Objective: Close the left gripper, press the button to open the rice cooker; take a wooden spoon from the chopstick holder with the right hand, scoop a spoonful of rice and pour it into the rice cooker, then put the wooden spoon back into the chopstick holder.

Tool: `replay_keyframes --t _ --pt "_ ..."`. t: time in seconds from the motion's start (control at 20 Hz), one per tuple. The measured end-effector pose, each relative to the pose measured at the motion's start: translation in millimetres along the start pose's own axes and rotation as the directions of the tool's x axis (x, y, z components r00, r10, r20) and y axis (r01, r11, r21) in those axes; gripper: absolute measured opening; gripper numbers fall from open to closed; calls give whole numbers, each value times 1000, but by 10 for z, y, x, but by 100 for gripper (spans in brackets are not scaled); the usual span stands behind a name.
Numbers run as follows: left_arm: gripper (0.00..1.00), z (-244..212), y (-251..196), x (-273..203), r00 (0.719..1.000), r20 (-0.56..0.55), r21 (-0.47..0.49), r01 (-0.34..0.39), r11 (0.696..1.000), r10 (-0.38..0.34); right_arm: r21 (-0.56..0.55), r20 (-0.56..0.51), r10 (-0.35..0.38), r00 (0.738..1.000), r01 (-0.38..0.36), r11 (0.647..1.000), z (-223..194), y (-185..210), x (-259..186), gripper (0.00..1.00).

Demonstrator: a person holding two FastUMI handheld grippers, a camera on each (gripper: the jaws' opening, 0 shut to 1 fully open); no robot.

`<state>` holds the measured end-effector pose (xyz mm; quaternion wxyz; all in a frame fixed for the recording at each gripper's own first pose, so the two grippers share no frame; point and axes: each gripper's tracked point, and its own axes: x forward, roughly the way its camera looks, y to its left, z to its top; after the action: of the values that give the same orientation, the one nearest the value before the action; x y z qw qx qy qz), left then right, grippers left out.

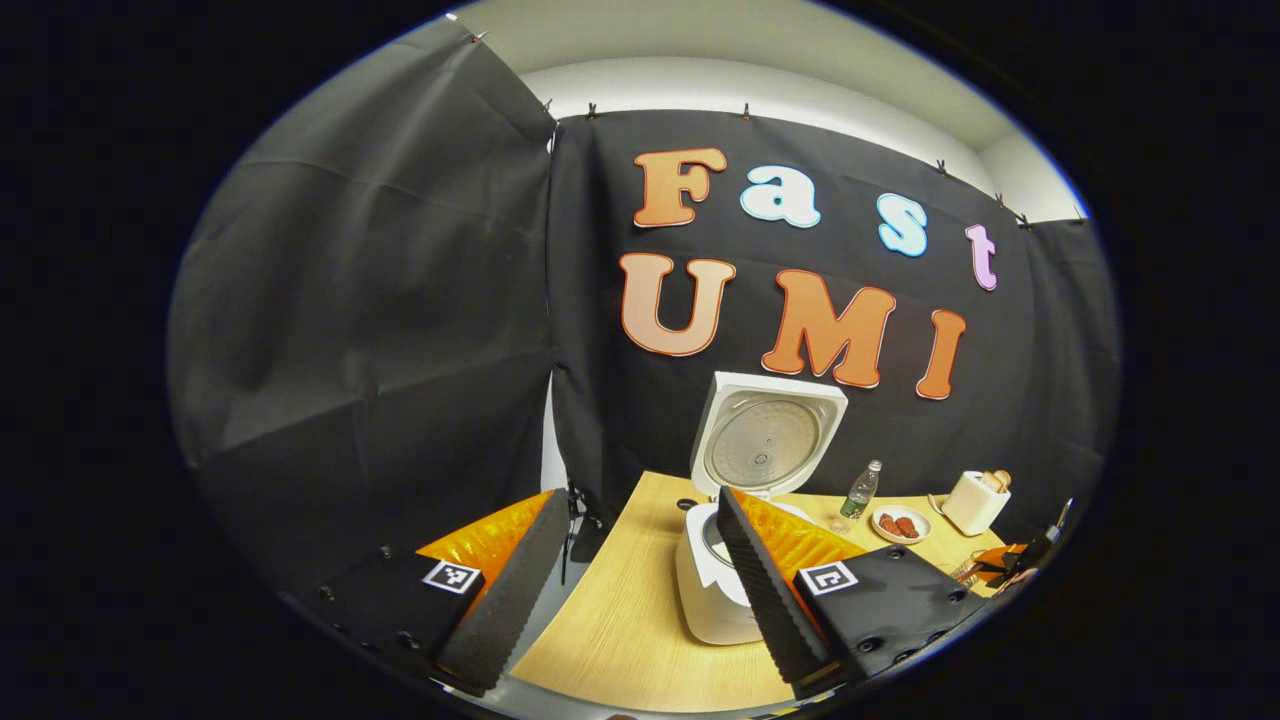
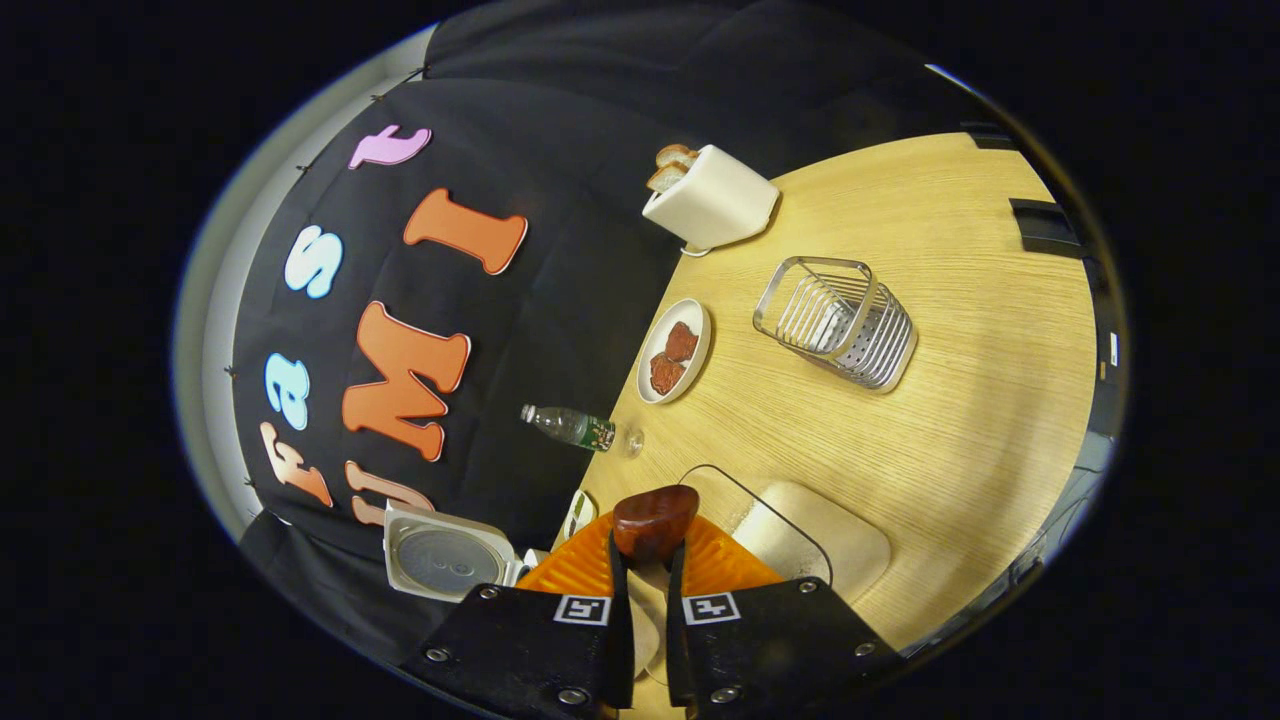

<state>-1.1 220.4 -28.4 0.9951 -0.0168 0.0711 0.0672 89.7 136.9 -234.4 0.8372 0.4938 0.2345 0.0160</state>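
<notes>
Wooden spoon (image 2: 655, 520) pinched by the right gripper (image 2: 648, 590), handle pointing forward; wire chopstick holder (image 2: 835, 322) stands well ahead, slightly right.

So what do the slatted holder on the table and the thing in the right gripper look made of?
The silver slatted chopstick holder looks like bright metal wire: thin shiny bars you can see through. The dark reddish-brown spoon clamped in the right gripper looks like varnished wood, smooth with a soft gloss, though glazed plastic can't be ruled out.
</notes>
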Motion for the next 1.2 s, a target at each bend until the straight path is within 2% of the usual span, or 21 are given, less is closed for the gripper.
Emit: replay_keyframes --t 0.5,0.75,1.2 --pt "100 -90 -95 69 1000 -16 -19 17 1000 -17 62 -36 57 998 -55 997 83 430 -112 12" --pt "100 -116 -73 111 1000 -18 -23 16 1000 -16 124 -54 143 988 -136 983 40 939 -169 12" --pt "100 -94 36 172 1000 -14 -24 17 1000 -17 114 -96 254 962 -243 963 -186 1932 66 12"
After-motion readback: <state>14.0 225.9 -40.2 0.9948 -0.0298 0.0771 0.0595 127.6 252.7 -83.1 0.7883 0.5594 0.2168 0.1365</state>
